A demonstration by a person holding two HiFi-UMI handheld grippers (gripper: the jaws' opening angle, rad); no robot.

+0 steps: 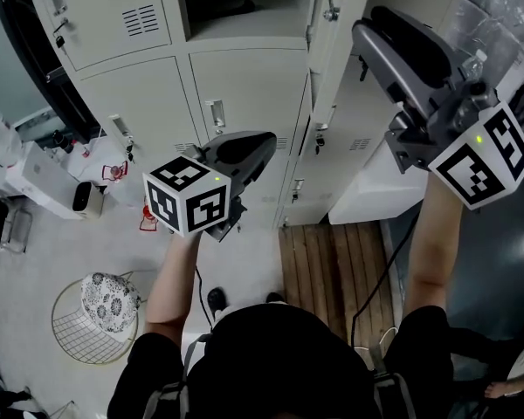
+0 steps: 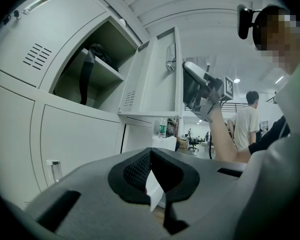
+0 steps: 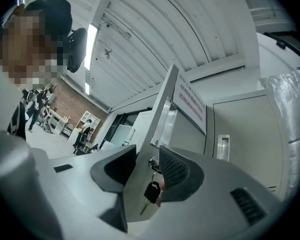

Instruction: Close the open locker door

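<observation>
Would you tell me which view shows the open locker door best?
The left gripper view: the whole open locker door shows, swung out from its compartment. The head view sees it steeply from above; the right gripper view shows only its edge, close up.

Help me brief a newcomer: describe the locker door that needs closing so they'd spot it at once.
Start at the bank of pale grey lockers. In its upper row one compartment gapes dark, and the open door swings out from its right side. It alone stands out from the flush fronts, and a black-headed key hangs from its lock.
</observation>
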